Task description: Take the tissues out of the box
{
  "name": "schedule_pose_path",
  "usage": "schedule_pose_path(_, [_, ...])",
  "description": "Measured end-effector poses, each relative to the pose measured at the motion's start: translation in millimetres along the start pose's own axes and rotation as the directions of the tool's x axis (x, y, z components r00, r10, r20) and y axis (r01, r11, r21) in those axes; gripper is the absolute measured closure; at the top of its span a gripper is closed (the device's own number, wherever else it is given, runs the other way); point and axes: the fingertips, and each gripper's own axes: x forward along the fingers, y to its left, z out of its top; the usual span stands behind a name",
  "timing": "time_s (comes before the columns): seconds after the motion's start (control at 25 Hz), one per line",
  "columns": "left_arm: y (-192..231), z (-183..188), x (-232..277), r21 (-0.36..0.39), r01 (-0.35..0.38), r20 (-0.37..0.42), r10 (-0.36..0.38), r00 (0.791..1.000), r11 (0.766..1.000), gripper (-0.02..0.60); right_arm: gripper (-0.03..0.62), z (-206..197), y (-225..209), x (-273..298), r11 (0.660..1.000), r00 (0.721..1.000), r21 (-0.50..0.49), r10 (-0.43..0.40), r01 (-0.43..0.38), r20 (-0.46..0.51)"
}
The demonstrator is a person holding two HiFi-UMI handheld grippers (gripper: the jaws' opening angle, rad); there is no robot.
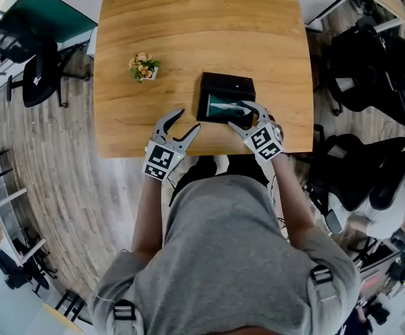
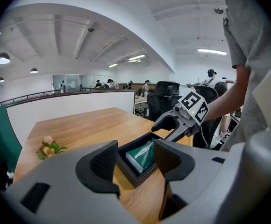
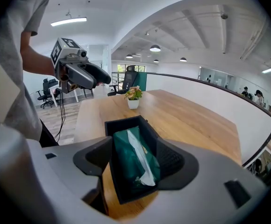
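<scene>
One wooden table [image 1: 188, 26], one black box [image 1: 225, 84], one green tissue pack [image 1: 223, 107], one small potted plant [image 1: 144, 67], two grippers, left gripper [image 1: 187, 119], right gripper [image 1: 239, 114]

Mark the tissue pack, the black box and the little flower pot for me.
tissue pack [image 3: 125, 160]: right gripper view, on its green wrapper, left of the white tissue strip.
black box [image 1: 227, 84]: head view, on the box's far end.
flower pot [image 3: 133, 104]: right gripper view, on the white pot under the flowers.

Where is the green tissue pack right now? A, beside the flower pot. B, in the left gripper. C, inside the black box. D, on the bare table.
C: the green tissue pack lies inside the black box, apart from the flower pot.
</scene>
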Motion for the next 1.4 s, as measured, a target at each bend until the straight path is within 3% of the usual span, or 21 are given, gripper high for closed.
schedule_pose_path(0.44, [8.4, -9.2, 8.3, -0.042, -0.042, -0.034, 0.041, 0.999, 0.998, 0.334, 0.321, -20.2, 2.2, 31.8, 0.988, 0.984, -0.067, 0.131, -0.140, -0.121])
schedule_pose_path(0.72, [13.0, -22.0, 6.2, -0.079, -0.069, -0.051, 0.065, 0.997, 0.994, 0.333, 0.326, -20.9, 0.4, 50.4, 0.975, 0.972, -0.123, 0.166, -0.188, -0.166])
schedule_pose_path(1.04, [21.9, -20.9, 0.9, -0.097, -0.105, -0.036, 0.102, 0.994, 0.990, 0.334, 0.385, -23.4, 5.2, 60.2, 0.961, 0.959, -0.162, 0.188, -0.225, -0.213])
schedule_pose_path(1.4, [24.5, -19.4, 3.1, -0.092, -0.106, -0.033, 0.103, 0.994, 0.990, 0.334, 0.523, -28.5, 1.9, 63.6, 0.949, 0.952, -0.224, 0.161, -0.222, -0.261])
